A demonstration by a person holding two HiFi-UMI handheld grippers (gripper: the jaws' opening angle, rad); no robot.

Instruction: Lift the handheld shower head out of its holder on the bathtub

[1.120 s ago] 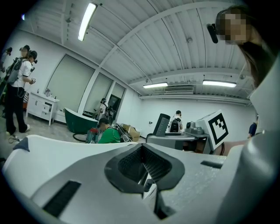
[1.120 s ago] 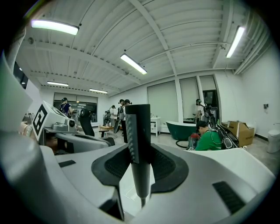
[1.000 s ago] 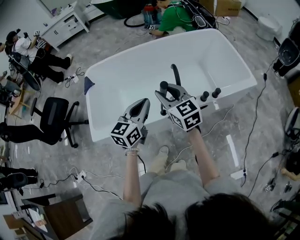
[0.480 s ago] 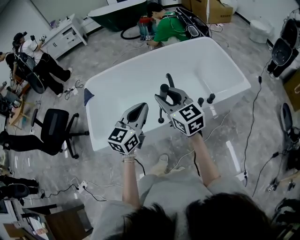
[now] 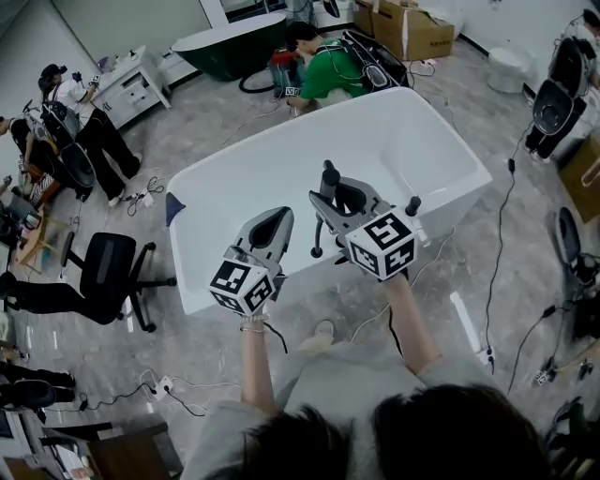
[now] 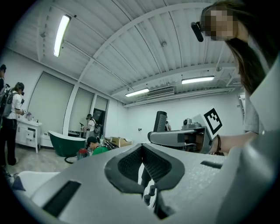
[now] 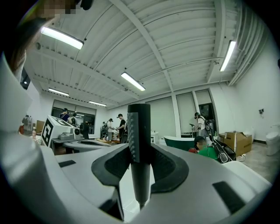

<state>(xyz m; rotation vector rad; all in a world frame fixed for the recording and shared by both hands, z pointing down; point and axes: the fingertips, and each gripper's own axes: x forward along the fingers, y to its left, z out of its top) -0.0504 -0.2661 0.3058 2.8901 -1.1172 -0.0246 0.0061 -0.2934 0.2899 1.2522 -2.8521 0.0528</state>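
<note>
Two handheld grippers side by side above the near rim of a white bathtub (image 5: 281,155), lower centre of the head view, each with a square-marker cube toward the camera.

At right, the right gripper (image 5: 328,194), jaws closed on a black handheld shower head (image 5: 329,174) and clamping it partway down its length. Upright in that grip, spray face on the upper part, slim lower end sticking out beneath the jaws against the tub's outer wall. Seen the same way in the right gripper view: dark pads pressed to either side of the wand, white tub behind.

At left, the left gripper (image 5: 273,221), jaws together, pads meeting at the tips with nothing between them. Just beside the right gripper, apart from the shower head.

On the tub's near rim, right of centre frame, dark tap fittings (image 5: 412,202). Holder possibly among them, though too small to tell. Shower head well above and to the left of them in the frame.

At upper centre, a person in a green top (image 5: 330,67) crouched at the tub's far side, with a dark green bathtub (image 5: 225,45) beyond. At upper left, a white cabinet (image 5: 131,75); at middle left, a black office chair (image 5: 108,258). At the top right edge, cardboard boxes (image 5: 412,28). Down the right side, a black cable (image 5: 511,216) trailing across the grey floor.
</note>
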